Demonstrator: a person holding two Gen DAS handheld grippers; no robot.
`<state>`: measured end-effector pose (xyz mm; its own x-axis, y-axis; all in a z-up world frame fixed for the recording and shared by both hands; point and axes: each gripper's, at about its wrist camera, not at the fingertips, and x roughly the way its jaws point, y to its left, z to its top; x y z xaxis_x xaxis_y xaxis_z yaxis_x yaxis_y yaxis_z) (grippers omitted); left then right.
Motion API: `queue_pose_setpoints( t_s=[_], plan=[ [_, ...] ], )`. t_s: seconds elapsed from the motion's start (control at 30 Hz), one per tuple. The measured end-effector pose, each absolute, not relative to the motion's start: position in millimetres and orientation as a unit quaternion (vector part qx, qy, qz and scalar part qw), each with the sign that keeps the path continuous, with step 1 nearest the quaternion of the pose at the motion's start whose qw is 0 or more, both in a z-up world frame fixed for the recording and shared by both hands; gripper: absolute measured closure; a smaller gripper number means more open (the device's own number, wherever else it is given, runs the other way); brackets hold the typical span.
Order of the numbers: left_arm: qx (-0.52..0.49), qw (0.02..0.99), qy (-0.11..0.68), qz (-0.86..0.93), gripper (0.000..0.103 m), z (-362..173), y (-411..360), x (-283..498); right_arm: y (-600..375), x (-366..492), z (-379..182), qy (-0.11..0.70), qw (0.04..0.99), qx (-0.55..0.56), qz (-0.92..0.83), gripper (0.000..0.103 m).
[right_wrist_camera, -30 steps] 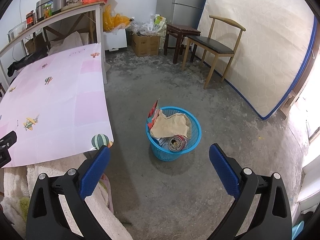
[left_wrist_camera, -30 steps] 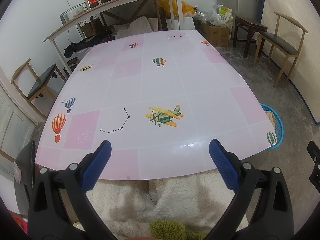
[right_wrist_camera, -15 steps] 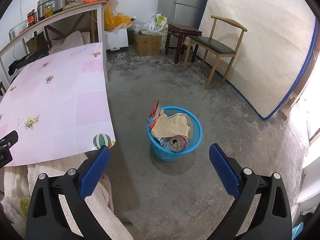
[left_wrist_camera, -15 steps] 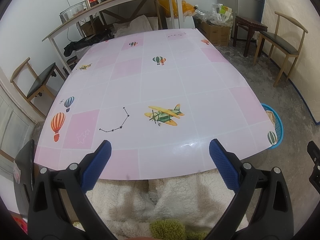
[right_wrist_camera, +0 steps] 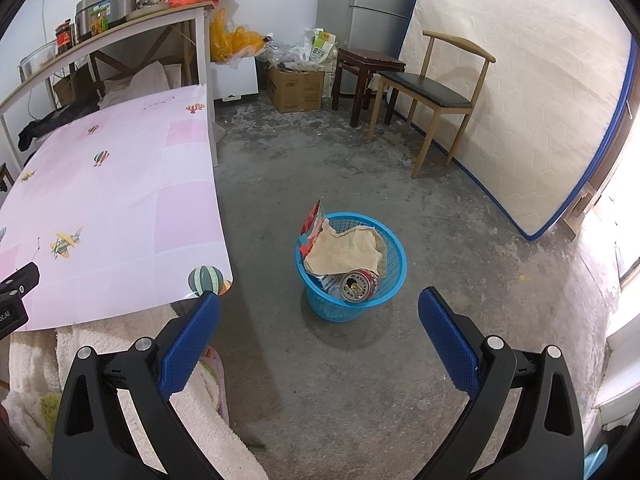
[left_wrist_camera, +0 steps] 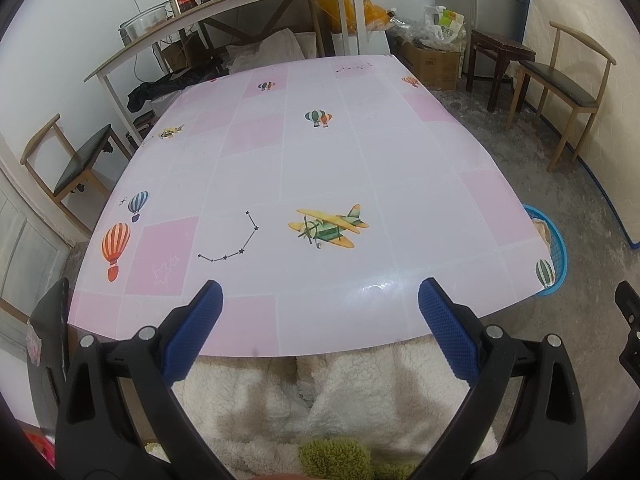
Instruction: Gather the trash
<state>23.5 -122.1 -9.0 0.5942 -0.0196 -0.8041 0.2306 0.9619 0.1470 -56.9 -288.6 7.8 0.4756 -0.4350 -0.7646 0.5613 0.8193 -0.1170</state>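
nothing has shifted: both the left gripper [left_wrist_camera: 320, 304] and right gripper [right_wrist_camera: 319, 312] stay spread and empty, table [left_wrist_camera: 320, 160] bare, basket [right_wrist_camera: 394, 280] full, so collecting looks done

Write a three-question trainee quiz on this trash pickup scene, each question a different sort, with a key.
1. True or false: the right claw is shut on the drink can.
2. Multiple choice: where does the blue basket stand? A) on the pink table B) on the concrete floor beside the table C) on the wooden chair
3. Fill in: the big crumpled item lying on top of the basket's contents is tan ____.

Key
1. False. Both the right claw and the left claw are open and hold nothing; the can lies in the basket.
2. B. It stands off the corner of the pink table.
3. Paper.
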Motion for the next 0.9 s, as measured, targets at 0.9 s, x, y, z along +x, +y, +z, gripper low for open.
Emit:
queue_pose_setpoints(
  t_s=[0.9],
  plan=[
    [0.118,0.884,0.446,-0.072,0.009,-8.3,-122.9,22.7,-287.4,-55.8,6.9,0.42,0.856,0.076,-0.292,0.007]
  ],
)
